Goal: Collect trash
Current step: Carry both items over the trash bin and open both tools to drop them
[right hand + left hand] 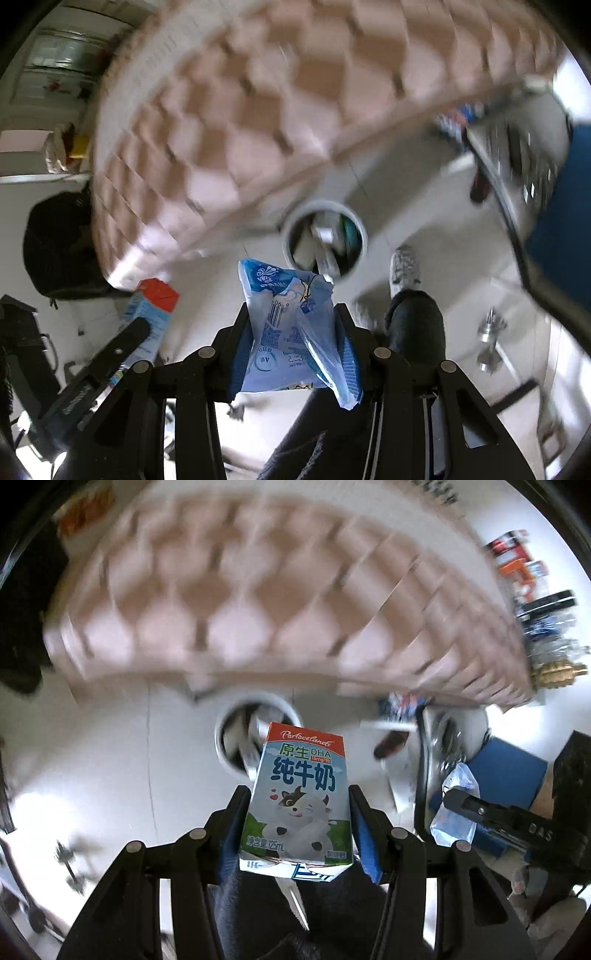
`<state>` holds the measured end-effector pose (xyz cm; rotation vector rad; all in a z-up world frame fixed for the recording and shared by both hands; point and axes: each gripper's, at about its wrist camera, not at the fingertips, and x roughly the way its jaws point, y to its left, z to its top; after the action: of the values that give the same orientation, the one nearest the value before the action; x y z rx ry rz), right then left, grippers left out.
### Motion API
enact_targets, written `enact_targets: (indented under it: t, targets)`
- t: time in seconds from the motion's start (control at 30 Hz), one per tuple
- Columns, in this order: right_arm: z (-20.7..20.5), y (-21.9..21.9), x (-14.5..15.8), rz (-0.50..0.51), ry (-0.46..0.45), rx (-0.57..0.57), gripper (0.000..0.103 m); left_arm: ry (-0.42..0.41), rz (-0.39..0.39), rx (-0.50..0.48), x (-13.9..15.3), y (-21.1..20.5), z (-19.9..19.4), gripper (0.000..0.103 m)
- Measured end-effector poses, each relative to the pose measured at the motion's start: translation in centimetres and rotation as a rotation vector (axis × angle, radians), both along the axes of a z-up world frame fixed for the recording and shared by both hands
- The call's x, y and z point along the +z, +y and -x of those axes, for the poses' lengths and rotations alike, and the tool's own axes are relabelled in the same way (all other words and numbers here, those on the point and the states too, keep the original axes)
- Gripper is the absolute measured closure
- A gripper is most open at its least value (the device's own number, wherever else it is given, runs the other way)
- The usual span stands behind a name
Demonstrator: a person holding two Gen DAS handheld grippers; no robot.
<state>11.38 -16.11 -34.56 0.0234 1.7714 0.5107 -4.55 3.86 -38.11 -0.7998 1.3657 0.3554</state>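
Observation:
My left gripper is shut on a small milk carton with a cartoon cow, held upright above the floor. My right gripper is shut on a crumpled blue plastic tissue wrapper. A round white trash bin with trash inside stands on the floor just beyond the carton; it also shows in the right wrist view ahead of the wrapper. The right gripper with the wrapper appears at right in the left wrist view. The carton and left gripper show at left in the right wrist view.
A tufted pink sofa fills the upper part of both views. A blue chair with a metal frame stands to the right. A black bag sits by the sofa's end. My leg and shoe are near the bin. Both views are motion-blurred.

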Motion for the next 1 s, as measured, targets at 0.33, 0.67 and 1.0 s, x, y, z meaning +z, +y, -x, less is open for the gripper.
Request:
enact_targets:
  t: [0.33, 0.67, 1.0]
  targets:
    - [0.7, 0.6, -24.2, 0.046, 0.114, -0.046, 0.058, 0.098, 0.215, 0.103, -25.2, 1.4, -1.0, 0.053]
    - [-0.6, 4.3, -40.5, -0.014, 0.155, -0.069, 0.035, 0.142, 0.176, 0.139, -36.0, 4.1, -0.2, 0.006]
    - [0.0, 4.7, -37.4, -0.077, 0.097, -0.010, 0.000, 0.200, -0.030, 0.137, -30.7, 2.9, 3.3, 0.004]
